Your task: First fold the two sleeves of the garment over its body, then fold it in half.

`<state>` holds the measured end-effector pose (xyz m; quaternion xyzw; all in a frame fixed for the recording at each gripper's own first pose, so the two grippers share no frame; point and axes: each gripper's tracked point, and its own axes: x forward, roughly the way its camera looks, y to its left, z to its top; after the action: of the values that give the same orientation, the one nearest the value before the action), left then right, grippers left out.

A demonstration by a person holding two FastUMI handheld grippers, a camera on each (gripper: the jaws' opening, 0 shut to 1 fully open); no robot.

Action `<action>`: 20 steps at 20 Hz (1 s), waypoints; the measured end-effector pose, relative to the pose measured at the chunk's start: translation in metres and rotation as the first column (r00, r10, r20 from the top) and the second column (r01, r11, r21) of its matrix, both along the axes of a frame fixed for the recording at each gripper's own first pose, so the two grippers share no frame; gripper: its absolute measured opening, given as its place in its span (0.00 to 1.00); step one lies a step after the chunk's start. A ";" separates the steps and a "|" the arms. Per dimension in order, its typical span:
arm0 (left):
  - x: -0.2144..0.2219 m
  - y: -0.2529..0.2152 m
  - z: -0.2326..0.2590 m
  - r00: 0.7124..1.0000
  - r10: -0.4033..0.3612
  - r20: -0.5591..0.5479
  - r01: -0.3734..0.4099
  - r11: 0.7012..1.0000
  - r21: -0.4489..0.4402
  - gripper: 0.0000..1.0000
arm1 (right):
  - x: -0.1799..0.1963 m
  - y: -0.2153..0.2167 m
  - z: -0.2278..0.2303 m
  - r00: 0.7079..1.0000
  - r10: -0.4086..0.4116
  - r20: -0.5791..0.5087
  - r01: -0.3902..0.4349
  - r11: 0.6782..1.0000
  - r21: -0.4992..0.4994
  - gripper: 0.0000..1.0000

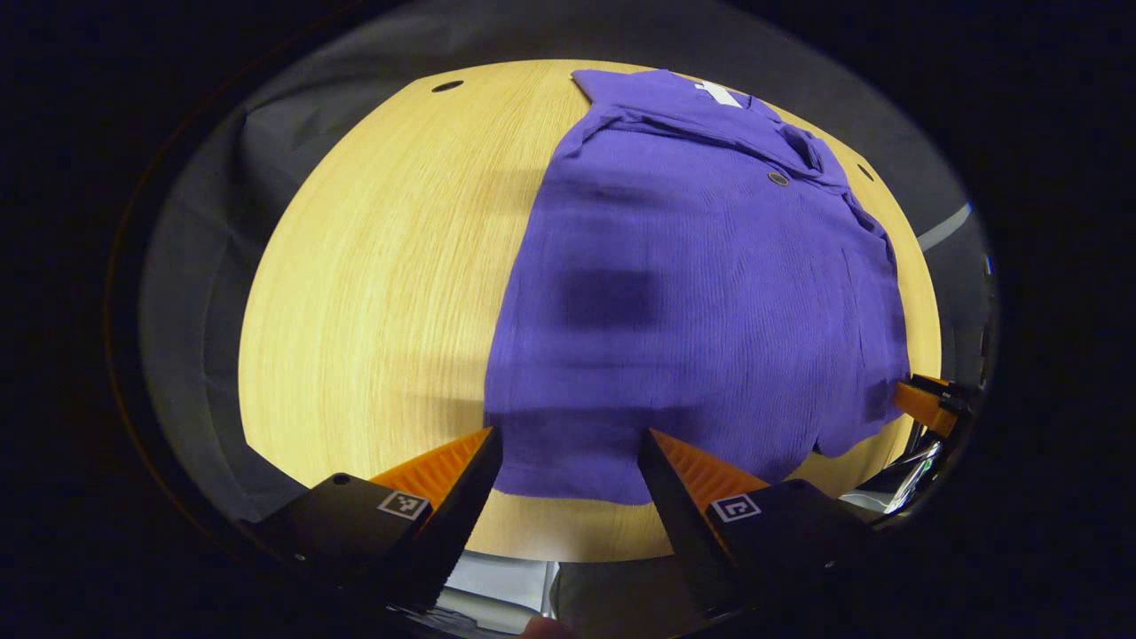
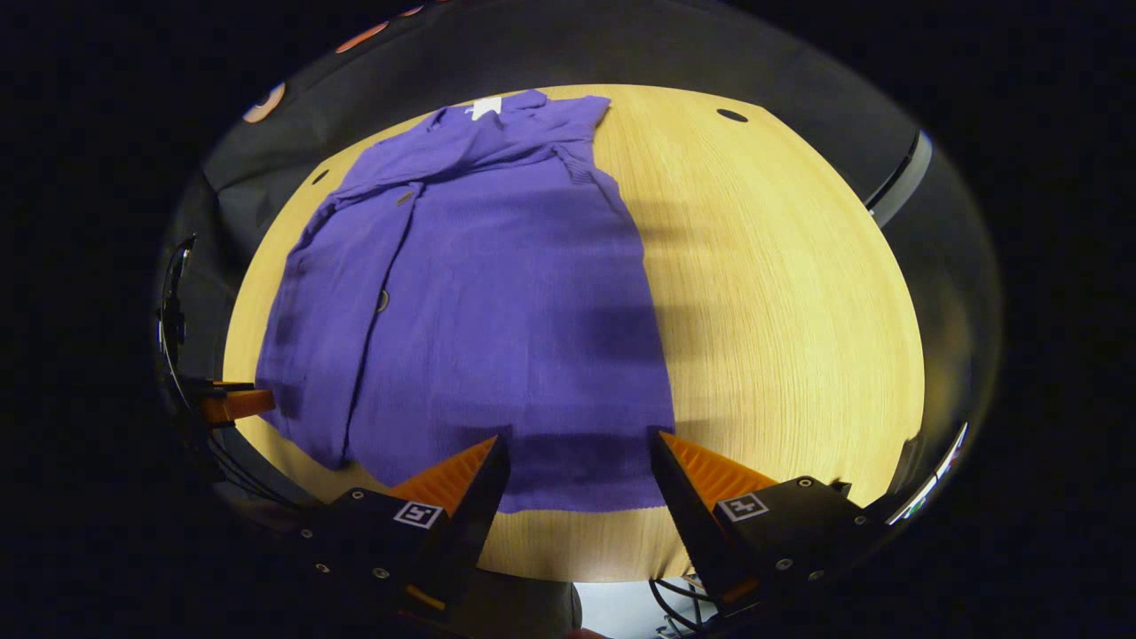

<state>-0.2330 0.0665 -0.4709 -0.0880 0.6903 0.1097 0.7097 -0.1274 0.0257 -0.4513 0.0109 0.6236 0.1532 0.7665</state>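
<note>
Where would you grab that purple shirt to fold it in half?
Probably the purple shirt by its near hem, one corner per gripper, coming in from the table's front edge. The hem lies flat and straight just beyond both open grippers.

Garment [image 1: 701, 302]: solid purple, fine ribbed texture, no print. White tag [image 1: 717, 92] at the neck, toward 12 o'clock in the left gripper view. Small dark round button [image 1: 778, 178] at about 1 o'clock on the cloth, a second dark button [image 2: 382, 300] at 9 o'clock in the right gripper view. Table [image 1: 390, 293]: pale yellow wood, straight fine grain, with dark round holes [image 1: 446, 86] near the far edge. Surround beyond the table reads dark grey.
</note>
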 end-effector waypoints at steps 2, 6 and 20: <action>-0.003 0.002 -0.006 1.000 0.010 -0.018 -0.010 1.000 0.000 0.99 | -0.004 0.001 -0.005 0.999 -0.016 -0.032 0.016 1.000 0.003 0.97; 0.006 0.001 -0.015 0.999 -0.009 -0.043 0.009 1.000 0.009 0.98 | -0.005 -0.002 -0.011 0.999 0.001 -0.042 -0.002 1.000 -0.029 0.96; 0.009 0.004 -0.010 0.996 -0.030 -0.086 0.028 0.999 -0.016 0.14 | 0.004 0.004 -0.013 0.996 -0.057 -0.075 0.056 0.998 -0.011 0.06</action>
<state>-0.2243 0.0702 -0.4811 -0.0782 0.7223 0.0981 0.6801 -0.1239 0.0298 -0.4642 0.0307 0.6522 0.1281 0.7465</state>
